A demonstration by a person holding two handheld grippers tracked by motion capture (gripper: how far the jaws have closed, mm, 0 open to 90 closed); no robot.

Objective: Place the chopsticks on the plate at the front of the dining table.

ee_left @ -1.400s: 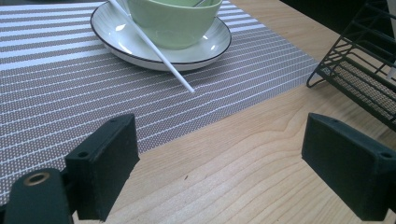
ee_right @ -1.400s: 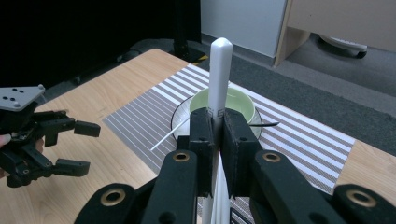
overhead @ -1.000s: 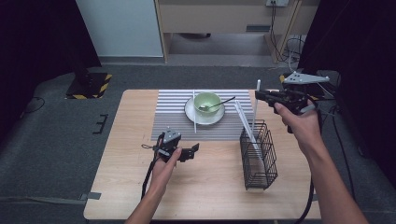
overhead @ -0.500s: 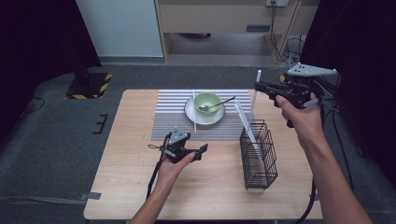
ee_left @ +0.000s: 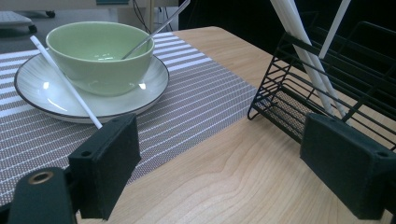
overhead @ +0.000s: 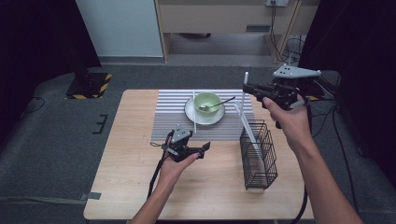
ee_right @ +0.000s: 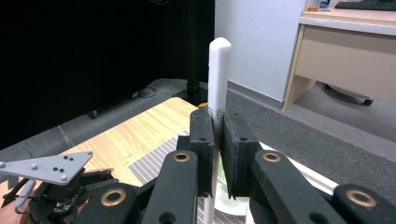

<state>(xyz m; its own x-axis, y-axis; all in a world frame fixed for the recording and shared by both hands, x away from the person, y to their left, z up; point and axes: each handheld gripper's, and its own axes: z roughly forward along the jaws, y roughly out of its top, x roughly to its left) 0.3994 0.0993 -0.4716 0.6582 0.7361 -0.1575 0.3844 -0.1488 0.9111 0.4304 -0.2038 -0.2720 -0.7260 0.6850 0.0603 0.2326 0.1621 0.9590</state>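
My right gripper (overhead: 246, 88) is raised over the table's far right, shut on a white chopstick (overhead: 245, 80) that stands upright; its rounded top (ee_right: 219, 70) rises above the closed jaws (ee_right: 217, 140). Another white chopstick (overhead: 246, 127) leans in the black wire basket (overhead: 259, 156). A green bowl (overhead: 207, 101) with a spoon (overhead: 220, 103) sits on a white plate (overhead: 190, 112), and a third chopstick (overhead: 194, 114) rests across the plate's rim. My left gripper (overhead: 201, 150) is low over the table, in front of the mat, open and holding nothing, its pads (ee_left: 109, 158) wide apart.
A grey striped placemat (overhead: 170, 116) lies under the plate. In the left gripper view the basket (ee_left: 289, 88) is close on the right and the bowl (ee_left: 100, 51) ahead on the left. A desk and cables lie beyond the table's far edge.
My right hand has lifted the upright chopstick higher above the basket. My left hand has drifted slightly to the right, with its jaws still open.
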